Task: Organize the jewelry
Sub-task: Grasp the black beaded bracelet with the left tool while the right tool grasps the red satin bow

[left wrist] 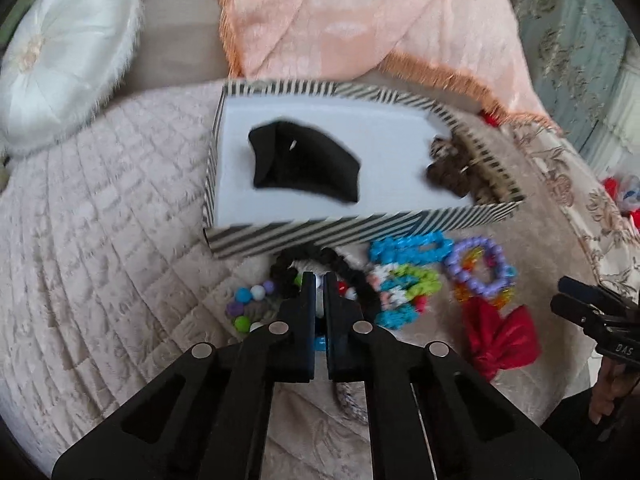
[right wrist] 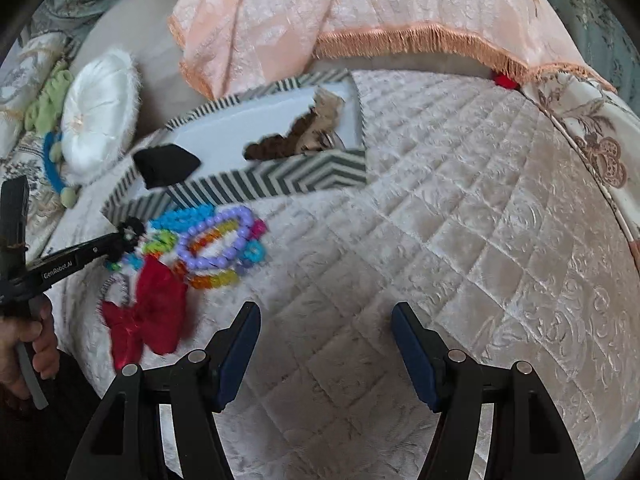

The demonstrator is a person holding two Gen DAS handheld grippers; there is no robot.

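A black-and-white striped box (left wrist: 360,226) with a white floor lies on the bed; a black pouch (left wrist: 304,168) and a brown scrunchie (left wrist: 448,168) lie in it. In front of it lie a colourful bead bracelet (left wrist: 250,306), a black scrunchie (left wrist: 352,272), blue and green bracelets (left wrist: 404,276), a purple bead bracelet (left wrist: 478,268) and a red bow (left wrist: 500,336). My left gripper (left wrist: 319,280) is shut on the colourful bead bracelet, inside the black scrunchie's ring. My right gripper (right wrist: 325,320) is open and empty over bare quilt, to the right of the red bow (right wrist: 150,312).
A beige quilted bedspread (right wrist: 460,240) covers the bed. A white round cushion (left wrist: 64,60) lies at the back left, and a peach fringed blanket (left wrist: 360,20) behind the box. The right gripper shows at the right edge of the left wrist view (left wrist: 592,308).
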